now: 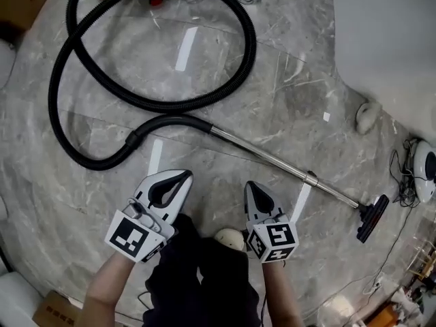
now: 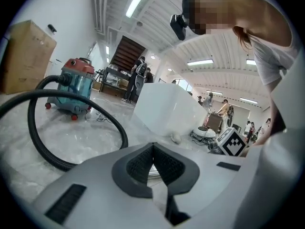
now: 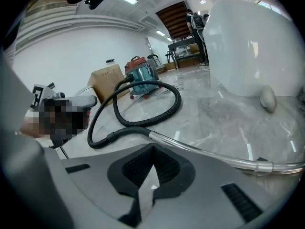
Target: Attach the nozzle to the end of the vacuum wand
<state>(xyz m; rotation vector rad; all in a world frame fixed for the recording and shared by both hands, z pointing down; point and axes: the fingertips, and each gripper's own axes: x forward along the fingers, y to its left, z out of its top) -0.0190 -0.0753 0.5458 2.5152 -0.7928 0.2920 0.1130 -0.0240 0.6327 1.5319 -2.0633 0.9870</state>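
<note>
The nozzle (image 1: 372, 218) sits at the far end of the metal vacuum wand (image 1: 272, 159), apparently already joined, both flat on the marble floor (image 1: 300, 67). The left tongs (image 1: 182, 176) and the right tongs (image 1: 252, 184) are closed on nothing, held clear of the wand. Judged handling: wand stiff, smooth, liable to roll; nozzle light rigid plastic; best gripped on the tube near the nozzle, not the flexible hose (image 1: 157, 104).
</note>
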